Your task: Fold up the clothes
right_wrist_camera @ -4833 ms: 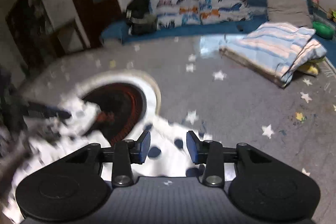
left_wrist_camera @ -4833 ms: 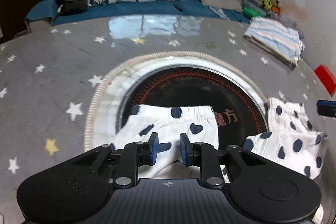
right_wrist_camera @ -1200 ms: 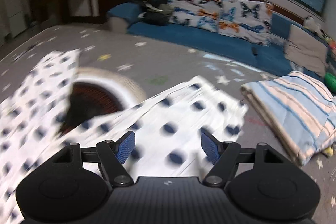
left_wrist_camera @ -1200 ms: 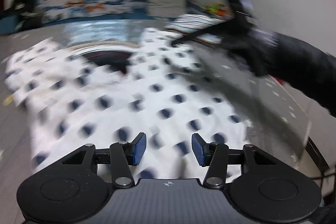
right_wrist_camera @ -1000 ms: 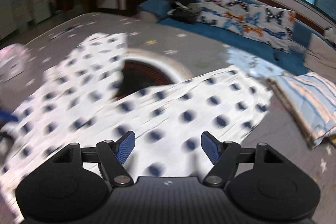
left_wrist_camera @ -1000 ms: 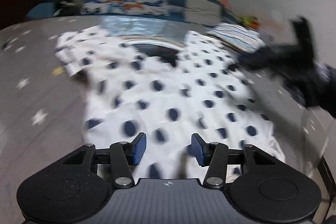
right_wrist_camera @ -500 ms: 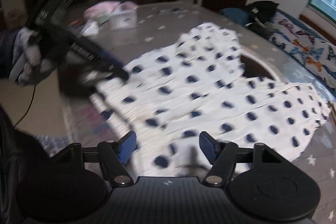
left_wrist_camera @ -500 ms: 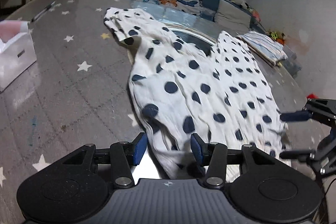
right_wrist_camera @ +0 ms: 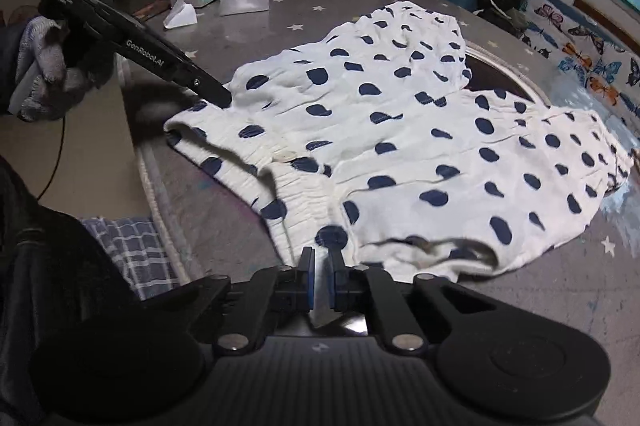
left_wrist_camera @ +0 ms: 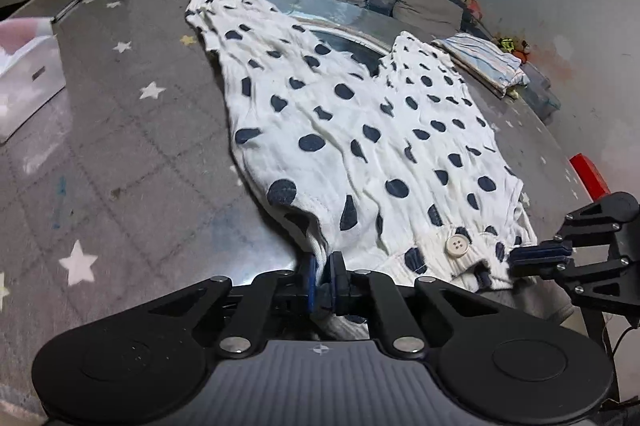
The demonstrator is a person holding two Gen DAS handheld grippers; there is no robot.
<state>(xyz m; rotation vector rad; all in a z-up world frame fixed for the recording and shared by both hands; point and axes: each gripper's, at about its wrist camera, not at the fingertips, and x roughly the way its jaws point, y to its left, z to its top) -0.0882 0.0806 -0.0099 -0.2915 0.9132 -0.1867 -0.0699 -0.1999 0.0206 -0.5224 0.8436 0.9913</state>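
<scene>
White trousers with dark blue dots [left_wrist_camera: 360,130] lie spread flat on the grey star-patterned table [left_wrist_camera: 120,130], waistband near me, both legs pointing away. My left gripper [left_wrist_camera: 324,280] is shut on the left end of the waistband. My right gripper [right_wrist_camera: 320,284] is shut on the other end of the waistband of the trousers [right_wrist_camera: 420,130]. The right gripper also shows in the left wrist view [left_wrist_camera: 536,256], and the left gripper in the right wrist view [right_wrist_camera: 216,94]. A white button [left_wrist_camera: 455,246] sits on the waistband.
A folded striped cloth [left_wrist_camera: 484,62] lies at the table's far right. A white tissue box [left_wrist_camera: 28,78] stands at the left. A pen [left_wrist_camera: 74,4] lies far left. A red object [left_wrist_camera: 590,174] sits at the right edge. A round black inset [left_wrist_camera: 352,52] is partly under the trousers.
Both grippers were open over the trousers half a second ago. Now both have closed on the waistband ends, and the trousers lie flatter with the legs spread.
</scene>
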